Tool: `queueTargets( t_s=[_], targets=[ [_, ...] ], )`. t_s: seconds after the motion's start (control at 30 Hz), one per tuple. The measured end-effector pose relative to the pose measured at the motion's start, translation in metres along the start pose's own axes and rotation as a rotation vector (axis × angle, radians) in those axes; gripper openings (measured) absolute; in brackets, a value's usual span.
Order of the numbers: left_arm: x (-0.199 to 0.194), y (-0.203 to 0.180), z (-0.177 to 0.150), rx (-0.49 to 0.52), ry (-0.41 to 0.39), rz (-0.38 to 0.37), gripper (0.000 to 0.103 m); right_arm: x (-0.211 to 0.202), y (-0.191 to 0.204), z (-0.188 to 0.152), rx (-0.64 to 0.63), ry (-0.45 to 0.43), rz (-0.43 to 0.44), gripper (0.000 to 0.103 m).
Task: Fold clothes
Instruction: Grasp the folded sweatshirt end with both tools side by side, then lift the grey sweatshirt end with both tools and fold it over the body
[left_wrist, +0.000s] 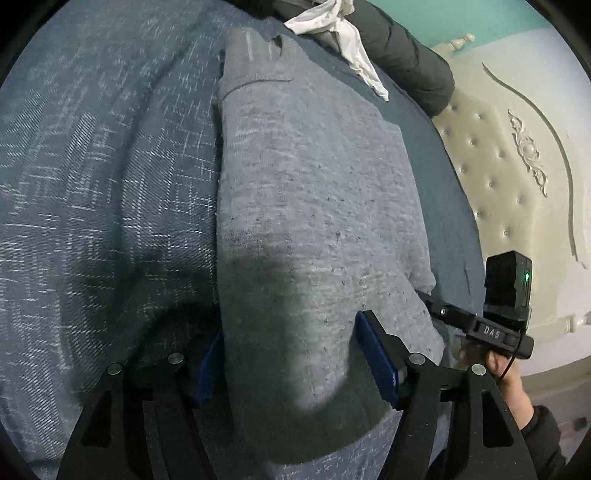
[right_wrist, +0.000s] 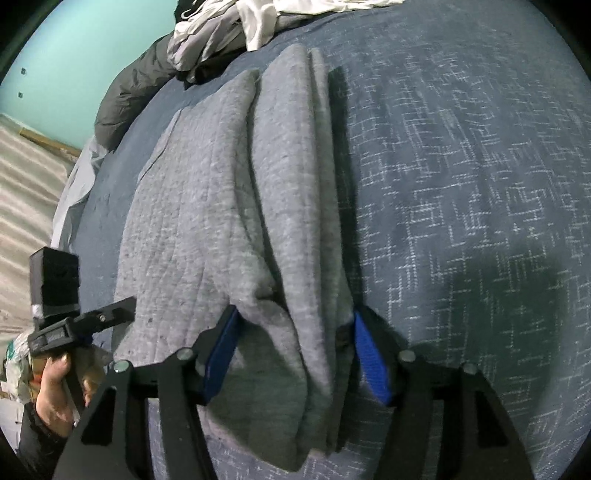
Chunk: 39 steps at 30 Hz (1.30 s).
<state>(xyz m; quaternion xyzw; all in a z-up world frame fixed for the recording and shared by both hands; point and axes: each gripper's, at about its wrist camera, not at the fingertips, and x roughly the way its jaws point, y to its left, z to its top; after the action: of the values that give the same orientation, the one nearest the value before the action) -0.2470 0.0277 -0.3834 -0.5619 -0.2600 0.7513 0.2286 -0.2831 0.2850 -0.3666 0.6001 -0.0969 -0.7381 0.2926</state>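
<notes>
A grey knit garment (left_wrist: 317, 192) lies folded in a long strip on the blue patterned bedspread (left_wrist: 96, 177). My left gripper (left_wrist: 291, 354) straddles its near end, blue pads wide apart on either side of the cloth, open. In the right wrist view the same grey garment (right_wrist: 221, 206) shows lengthwise folds. My right gripper (right_wrist: 295, 350) also stands open, its blue pads either side of a raised fold at the near end. Each view shows the other gripper at its edge: the right gripper (left_wrist: 491, 328) and the left gripper (right_wrist: 70, 325), both hand-held.
A dark puffer jacket (left_wrist: 410, 62) and white clothes (left_wrist: 340, 33) lie at the far end of the bed; the white and grey clothes pile (right_wrist: 236, 29) shows there too. A cream tufted headboard (left_wrist: 509, 155) stands at the right. The bedspread (right_wrist: 461, 184) stretches wide beside the garment.
</notes>
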Motion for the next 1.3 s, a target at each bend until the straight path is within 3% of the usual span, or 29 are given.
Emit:
queueTargets(
  t_s=[0.07, 0.4, 0.53, 0.93, 1.03, 1.1, 1.3],
  targets=[
    [0.000, 0.000, -0.002, -0.001, -0.001, -0.011, 0.072, -0.002, -0.001, 0.000, -0.006, 0.018, 0.034, 0.046],
    [0.002, -0.008, -0.003, 0.016, 0.003, 0.006, 0.072, 0.007, -0.006, 0.004, 0.012, 0.021, 0.038, 0.048],
    [0.001, -0.015, -0.002, 0.036, 0.002, 0.021, 0.067, 0.004, -0.002, 0.005, -0.018, 0.018, 0.032, 0.036],
    [0.002, -0.012, -0.002, 0.042, 0.004, 0.010, 0.065, 0.009, -0.009, 0.004, -0.003, 0.002, 0.039, 0.040],
    [0.003, -0.017, -0.003, 0.053, -0.012, 0.018, 0.065, 0.006, -0.004, 0.002, -0.032, -0.020, 0.014, 0.035],
    [0.005, -0.022, -0.002, 0.066, -0.020, 0.033, 0.063, 0.003, 0.002, 0.001, -0.056, -0.035, -0.007, 0.028],
    [-0.011, -0.045, 0.000, 0.118, -0.052, 0.074, 0.049, -0.019, 0.020, 0.001, -0.112, -0.065, -0.021, 0.022]
  ],
)
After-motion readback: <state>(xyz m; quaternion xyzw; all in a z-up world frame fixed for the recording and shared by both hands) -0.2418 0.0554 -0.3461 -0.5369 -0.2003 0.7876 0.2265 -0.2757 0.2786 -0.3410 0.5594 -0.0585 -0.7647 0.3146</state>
